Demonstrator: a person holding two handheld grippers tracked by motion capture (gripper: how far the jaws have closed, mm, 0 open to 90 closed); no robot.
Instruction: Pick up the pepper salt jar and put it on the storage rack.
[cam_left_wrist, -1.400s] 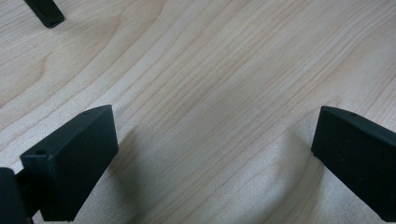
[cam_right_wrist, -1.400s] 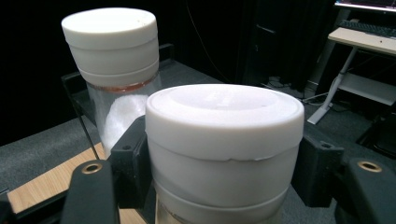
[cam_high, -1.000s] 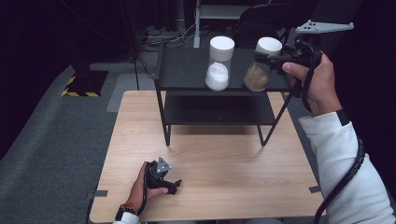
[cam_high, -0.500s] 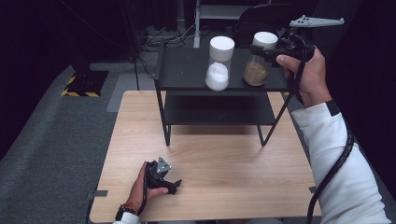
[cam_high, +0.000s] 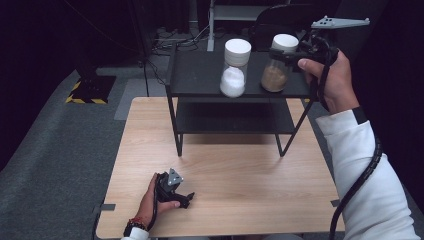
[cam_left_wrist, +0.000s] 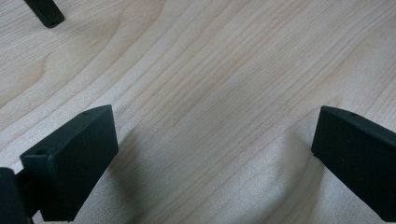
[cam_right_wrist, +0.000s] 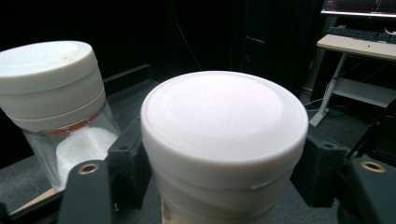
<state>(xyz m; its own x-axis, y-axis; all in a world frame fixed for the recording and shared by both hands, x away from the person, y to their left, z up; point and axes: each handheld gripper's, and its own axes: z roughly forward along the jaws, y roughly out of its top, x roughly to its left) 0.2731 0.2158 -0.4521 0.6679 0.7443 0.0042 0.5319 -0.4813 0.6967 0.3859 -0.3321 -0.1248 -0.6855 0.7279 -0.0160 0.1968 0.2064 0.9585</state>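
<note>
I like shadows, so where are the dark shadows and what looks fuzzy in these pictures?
Left gripper view: soft shadows spread on the table beside each black jaw. High view: the shelf darkens the wood beneath it. Right gripper view: the close white lid looks slightly soft.

We count two jars: one (cam_high: 235, 68) with white powder, one (cam_high: 278, 64) with brown. Each has a white lid, so two lids. One black rack (cam_high: 200, 75) with two shelves stands on one table (cam_high: 240, 180). We see two grippers, left (cam_high: 186, 199) and right (cam_high: 280, 54).
</note>
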